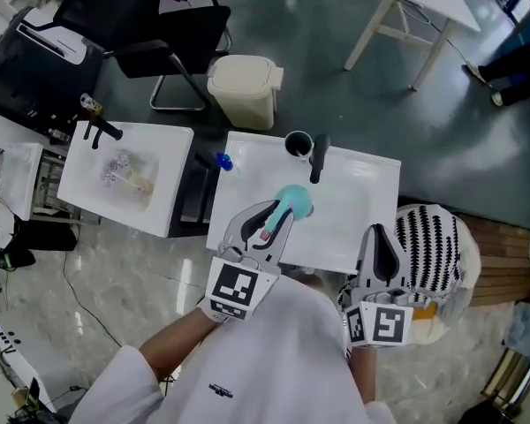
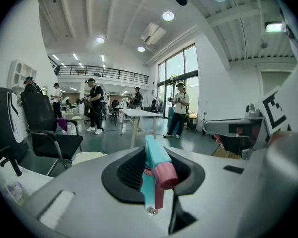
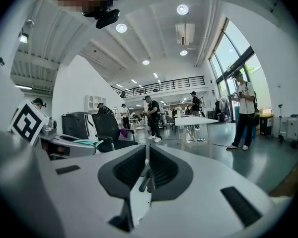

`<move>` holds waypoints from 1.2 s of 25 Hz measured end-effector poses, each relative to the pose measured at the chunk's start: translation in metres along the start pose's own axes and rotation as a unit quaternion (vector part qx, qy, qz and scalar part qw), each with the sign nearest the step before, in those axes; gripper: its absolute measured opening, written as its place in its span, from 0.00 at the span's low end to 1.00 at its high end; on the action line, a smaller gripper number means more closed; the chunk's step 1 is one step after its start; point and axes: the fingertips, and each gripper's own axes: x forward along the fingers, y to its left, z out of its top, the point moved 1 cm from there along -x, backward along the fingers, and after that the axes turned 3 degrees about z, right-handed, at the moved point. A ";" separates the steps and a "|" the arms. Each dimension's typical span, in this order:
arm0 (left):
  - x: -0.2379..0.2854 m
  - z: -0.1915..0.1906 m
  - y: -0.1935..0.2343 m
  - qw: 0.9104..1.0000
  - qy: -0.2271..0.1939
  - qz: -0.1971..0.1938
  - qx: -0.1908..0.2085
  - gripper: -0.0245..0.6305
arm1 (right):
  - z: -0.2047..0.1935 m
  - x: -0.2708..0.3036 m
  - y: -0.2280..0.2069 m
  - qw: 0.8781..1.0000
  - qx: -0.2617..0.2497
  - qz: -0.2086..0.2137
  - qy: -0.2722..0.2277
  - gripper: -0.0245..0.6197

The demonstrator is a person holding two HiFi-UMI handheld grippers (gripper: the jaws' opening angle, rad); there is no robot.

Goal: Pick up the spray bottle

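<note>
The spray bottle [image 1: 292, 201] is teal with a pink nozzle, and my left gripper [image 1: 267, 222] is shut on it, holding it above the white table [image 1: 362, 193]. In the left gripper view the bottle's teal head and pink nozzle [image 2: 159, 170] sit clamped between the dark jaws of the left gripper [image 2: 151, 175]. My right gripper [image 1: 379, 244] hovers over the table's near right corner. In its own view the right gripper [image 3: 147, 168] has its jaws pressed together with nothing between them. The bottle's lower body is hidden.
A black cup [image 1: 298, 144] and a black handled tool [image 1: 318, 158] stand at the table's far edge. A cream bin [image 1: 244, 90] and a black chair [image 1: 159, 34] lie beyond. A smaller white table [image 1: 159, 201] is at the left, a striped bag [image 1: 435, 246] at the right.
</note>
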 end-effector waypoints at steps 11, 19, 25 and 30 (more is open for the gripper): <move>0.001 0.004 -0.011 1.000 -0.002 -0.006 0.006 0.17 | -0.005 -0.007 -0.003 1.000 -0.010 0.000 0.005 0.05; 0.002 0.009 -0.018 1.000 -0.003 -0.010 0.008 0.17 | 0.001 -0.007 -0.008 1.000 -0.029 0.002 0.006 0.05; 0.004 0.010 -0.020 1.000 -0.004 -0.012 0.007 0.17 | 0.001 -0.007 -0.009 1.000 -0.027 0.001 0.006 0.05; 0.005 0.007 -0.021 1.000 -0.004 -0.012 0.005 0.17 | -0.002 -0.009 -0.011 1.000 -0.026 0.000 0.010 0.05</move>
